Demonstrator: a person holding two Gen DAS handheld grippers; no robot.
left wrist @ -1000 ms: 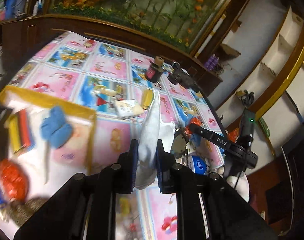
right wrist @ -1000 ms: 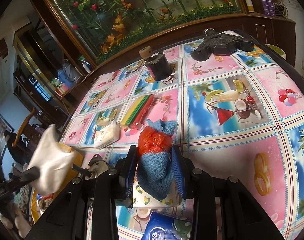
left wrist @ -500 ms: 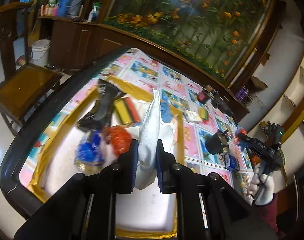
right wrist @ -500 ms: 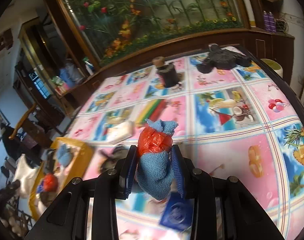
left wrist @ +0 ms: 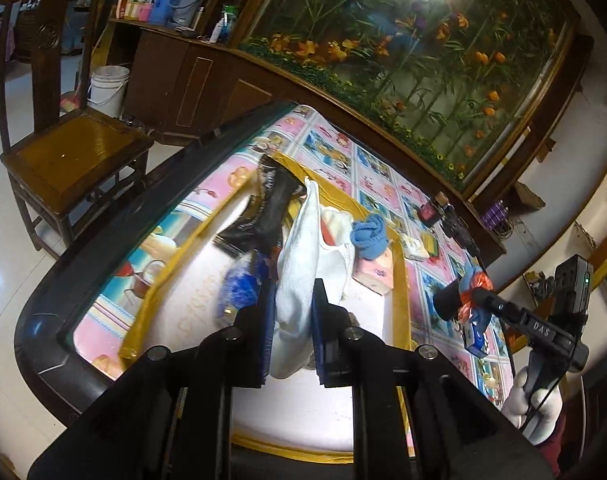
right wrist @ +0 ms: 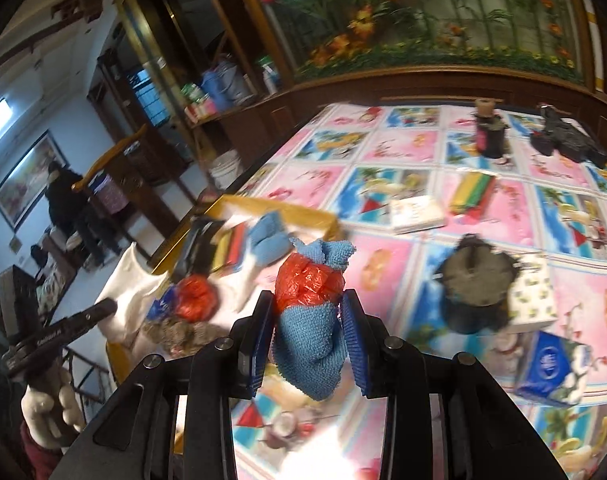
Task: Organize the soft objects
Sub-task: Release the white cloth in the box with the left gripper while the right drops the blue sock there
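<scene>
The left hand-held gripper (left wrist: 291,320) is clamped tight on a white cloth (left wrist: 299,256), which stands up between its blue pads and flops over ahead of them. It hangs above a shallow yellow-rimmed tray (left wrist: 399,280) set on the desk (left wrist: 367,168), whose top is covered in a pink and blue picture cloth. Ahead of this gripper in the tray lie a balled blue cloth (left wrist: 369,236), a black bag (left wrist: 271,208) to the left of it, a pink packet (left wrist: 373,274) and something blue and blurred (left wrist: 239,288) just off the left pad.

The right hand-held gripper (right wrist: 309,340) is closed on a bundle — a blue knitted cloth (right wrist: 311,336) with a red plastic bag (right wrist: 307,280) stuffed in its top, a blue tuft poking out above. It is held off the desk, to the right of the tray. Ahead and to its left the tray shows another red bag (right wrist: 193,298) and a striped yellow and red pack (right wrist: 227,248); to its right on the desk stand a dark round object (right wrist: 477,280), a patterned tissue pack (right wrist: 531,296) touching it, and a blue tissue pack (right wrist: 551,364) nearer. Farther off lie a white packet (right wrist: 415,212), a coloured pack (right wrist: 473,192) and a dark bottle (right wrist: 489,136).

A white-gloved hand (left wrist: 537,400) grips each tool's handle.
</scene>
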